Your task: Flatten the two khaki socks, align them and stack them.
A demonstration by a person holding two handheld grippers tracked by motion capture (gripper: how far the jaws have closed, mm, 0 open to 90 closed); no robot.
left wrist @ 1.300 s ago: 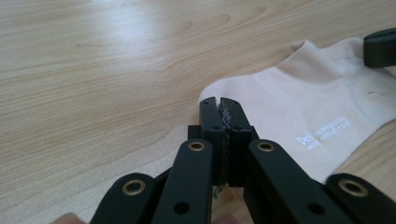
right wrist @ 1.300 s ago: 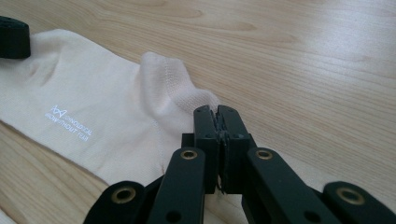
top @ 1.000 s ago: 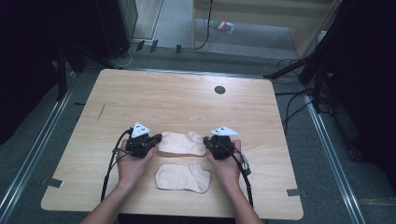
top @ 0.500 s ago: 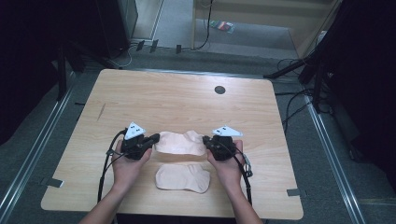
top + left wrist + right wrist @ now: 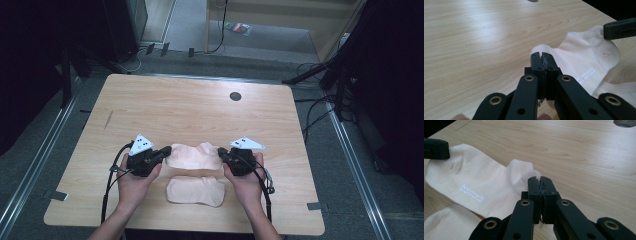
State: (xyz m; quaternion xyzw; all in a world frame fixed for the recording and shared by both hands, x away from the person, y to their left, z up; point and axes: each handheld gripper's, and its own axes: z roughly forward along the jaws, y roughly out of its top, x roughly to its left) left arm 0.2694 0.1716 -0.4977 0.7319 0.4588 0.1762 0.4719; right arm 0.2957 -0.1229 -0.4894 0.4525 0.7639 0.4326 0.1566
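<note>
Two pale peach ankle socks lie on the wooden table (image 5: 190,110). The far sock (image 5: 192,155) stretches between both grippers. My left gripper (image 5: 167,151) is shut on its left end, the jaws pressed together on the sock's edge (image 5: 541,56). My right gripper (image 5: 221,152) is shut on its right end, at the ribbed cuff (image 5: 541,181). Small white print shows on this sock (image 5: 584,57) (image 5: 474,180). The near sock (image 5: 196,190) lies flat and untouched between the person's hands, closer to the front edge.
A dark round cable hole (image 5: 235,96) sits in the far part of the table. Black cables trail from both grippers over the front edge. Beyond the table are floor rails, cables and dark equipment.
The left gripper has shifted slightly left and toward the person, still at the sock's end. The right gripper and the near sock have stayed put.
</note>
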